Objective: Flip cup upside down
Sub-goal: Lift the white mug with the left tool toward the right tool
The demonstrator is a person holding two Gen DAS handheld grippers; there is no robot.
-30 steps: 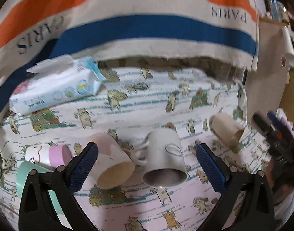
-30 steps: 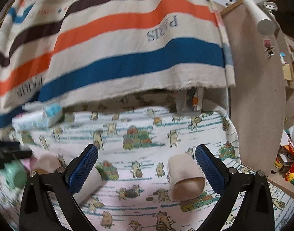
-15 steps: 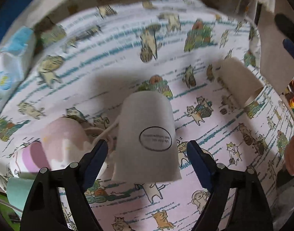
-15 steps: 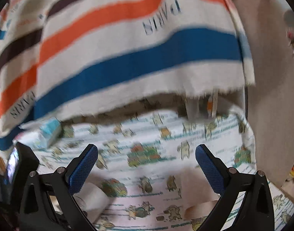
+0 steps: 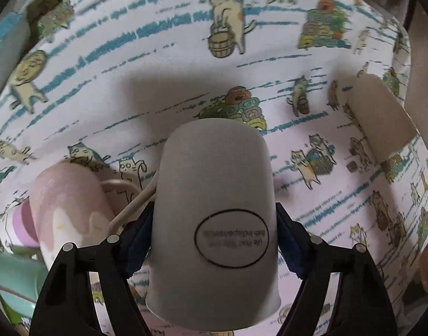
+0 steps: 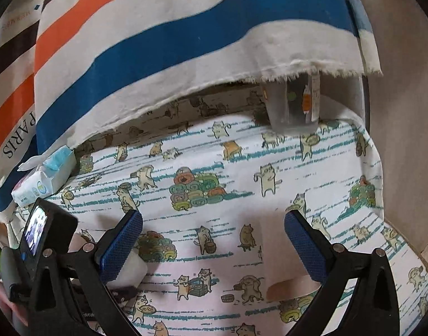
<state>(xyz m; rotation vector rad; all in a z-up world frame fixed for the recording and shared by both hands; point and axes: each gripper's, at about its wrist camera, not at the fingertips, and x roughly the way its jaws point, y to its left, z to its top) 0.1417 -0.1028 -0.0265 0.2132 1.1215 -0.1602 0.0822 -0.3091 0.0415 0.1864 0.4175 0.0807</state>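
Observation:
A grey mug [image 5: 214, 212] with an oval label lies on its side on the cat-print cloth [image 5: 158, 64], base pointing away, its handle at the left. My left gripper [image 5: 214, 238] is shut on the grey mug, blue pads pressed on both its sides near the rim. My right gripper [image 6: 214, 246] is open and empty above the cloth. In the right wrist view the grey mug [image 6: 130, 268] shows behind my left finger, and a beige cup [image 6: 292, 288] lies low between my fingers.
A pink mug [image 5: 65, 212] lies on its side touching the grey mug's handle. A striped cup [image 5: 18, 226] and a mint cup [image 5: 15, 282] lie further left. A beige cup [image 5: 381, 120] lies at right. A wipes pack [image 6: 46, 176] and striped curtain [image 6: 158, 42] sit behind.
My left gripper has come down over the grey mug and shut on its sides. My right gripper has moved forward and down over the cloth, still open.

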